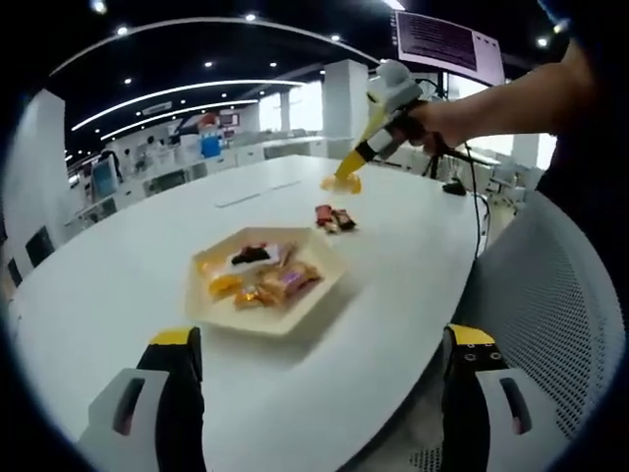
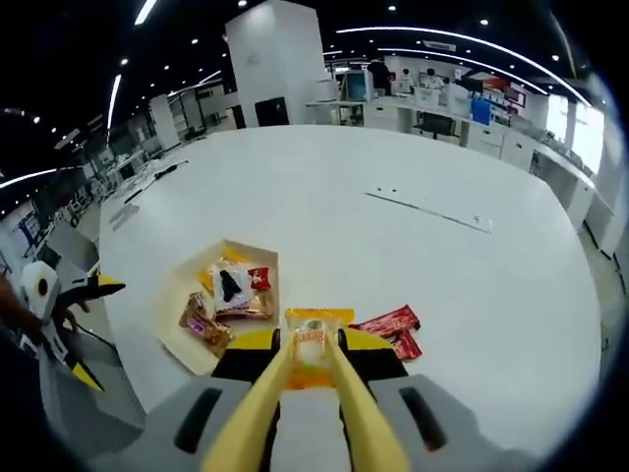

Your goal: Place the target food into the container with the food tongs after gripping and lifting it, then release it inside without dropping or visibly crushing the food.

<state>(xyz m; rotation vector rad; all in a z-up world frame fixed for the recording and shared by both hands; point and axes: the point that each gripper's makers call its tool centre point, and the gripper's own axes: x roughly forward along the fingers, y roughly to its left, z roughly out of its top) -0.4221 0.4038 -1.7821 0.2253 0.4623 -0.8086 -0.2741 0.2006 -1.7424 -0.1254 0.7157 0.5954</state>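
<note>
A pale yellow square container (image 1: 257,324) (image 2: 169,317) sits on the white table and holds several wrapped snacks. My right gripper (image 2: 310,346) (image 1: 395,96) is shut on yellow food tongs (image 2: 295,413) (image 1: 360,147). The tongs pinch a yellow snack packet (image 2: 316,339) (image 1: 341,183), held just above the table beyond the container. Two red snack packets (image 1: 334,218) (image 2: 393,329) lie on the table between the packet and the container. My left gripper (image 1: 323,336) (image 2: 59,295) is open on the near side of the container, with nothing between its jaws.
The white oval table (image 1: 118,285) has a thin flat strip (image 2: 432,208) farther out. A black cable and small device (image 1: 454,187) lie at its far edge. A grey mesh chair (image 1: 560,295) stands to the right. A person's arm (image 1: 511,98) reaches over the table.
</note>
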